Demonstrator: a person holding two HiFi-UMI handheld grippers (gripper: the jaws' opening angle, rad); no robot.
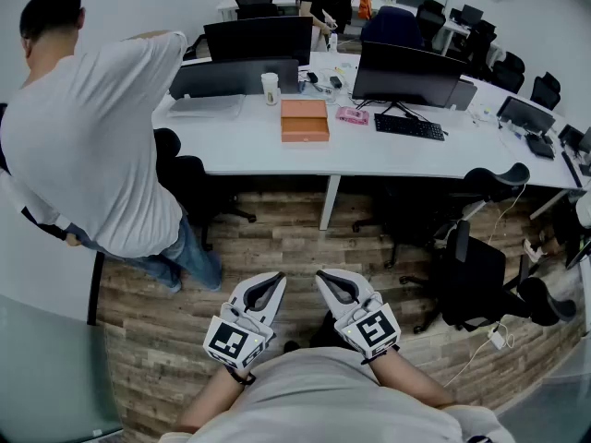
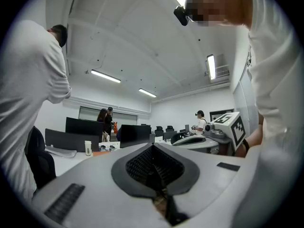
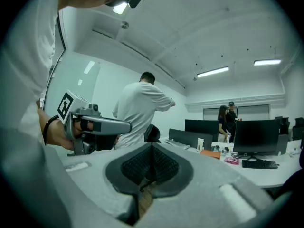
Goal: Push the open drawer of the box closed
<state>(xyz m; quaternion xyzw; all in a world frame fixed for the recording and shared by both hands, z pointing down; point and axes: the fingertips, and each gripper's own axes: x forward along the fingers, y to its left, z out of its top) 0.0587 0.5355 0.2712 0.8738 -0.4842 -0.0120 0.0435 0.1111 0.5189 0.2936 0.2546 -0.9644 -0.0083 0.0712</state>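
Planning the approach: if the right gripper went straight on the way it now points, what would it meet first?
Probably the black chair beside the standing person; depth is unclear, but nothing nearer shows.

Orange box (image 1: 305, 119) lying flat on white desk (image 1: 277, 160); drawer state unclear.

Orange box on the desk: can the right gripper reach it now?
Probably not. The right gripper, shut and empty, sits near the person's chest; a stretch of wooden floor separates it from the desk holding the orange box.
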